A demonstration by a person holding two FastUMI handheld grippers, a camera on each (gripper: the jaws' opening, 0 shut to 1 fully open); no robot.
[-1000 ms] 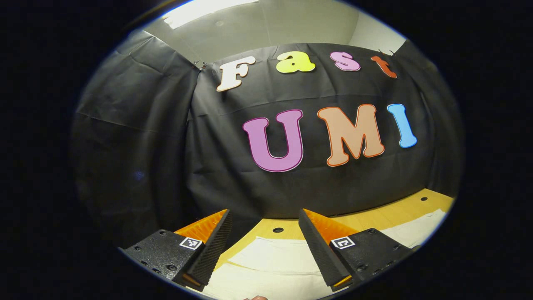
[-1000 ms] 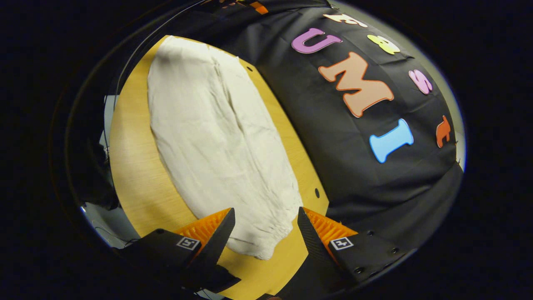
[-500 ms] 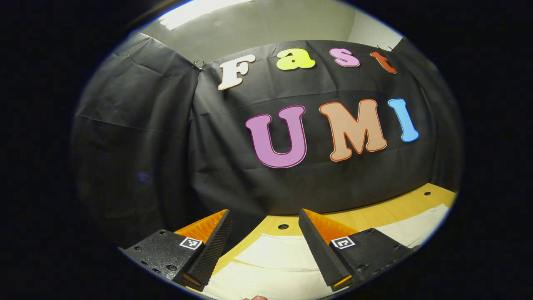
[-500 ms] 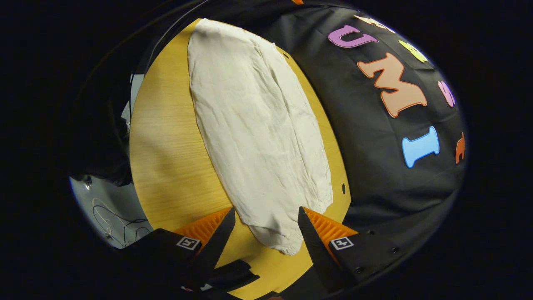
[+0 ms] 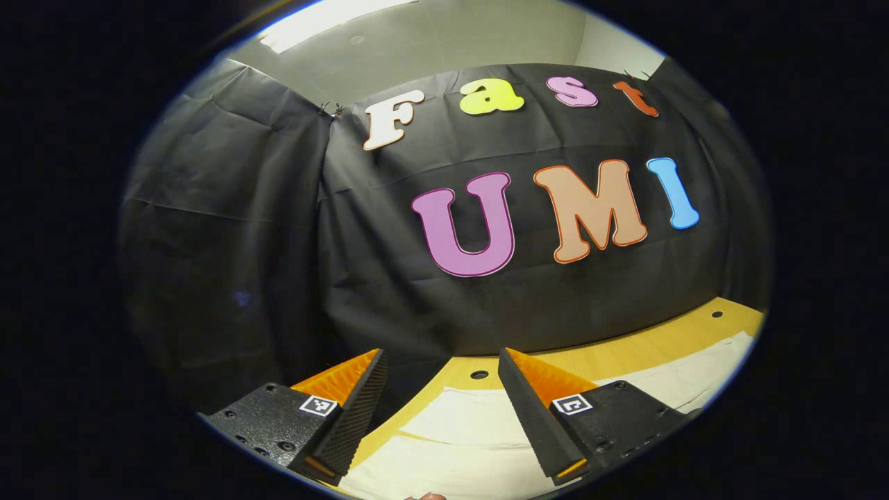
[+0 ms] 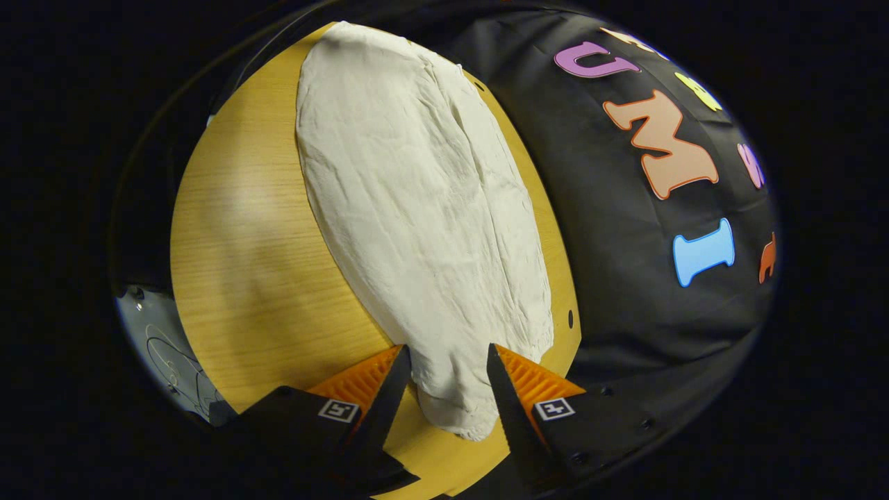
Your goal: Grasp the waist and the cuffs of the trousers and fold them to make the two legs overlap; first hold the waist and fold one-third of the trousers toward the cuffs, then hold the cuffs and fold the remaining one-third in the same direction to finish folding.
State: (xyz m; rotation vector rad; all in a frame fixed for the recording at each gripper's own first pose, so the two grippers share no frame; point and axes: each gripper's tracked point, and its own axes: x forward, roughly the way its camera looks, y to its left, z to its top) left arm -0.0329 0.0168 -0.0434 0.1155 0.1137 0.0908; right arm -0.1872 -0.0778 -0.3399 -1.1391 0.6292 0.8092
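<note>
Right gripper view: trousers (image 6: 417, 208) lie unfolded on worktop (image 6: 243, 278); right gripper (image 6: 444, 378) fingers straddle near end, spread; left gripper (image 5: 441, 399) spread

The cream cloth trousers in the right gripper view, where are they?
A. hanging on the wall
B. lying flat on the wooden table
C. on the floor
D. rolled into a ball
B: the cream cloth trousers lie spread out flat on the yellow wooden table.
</note>
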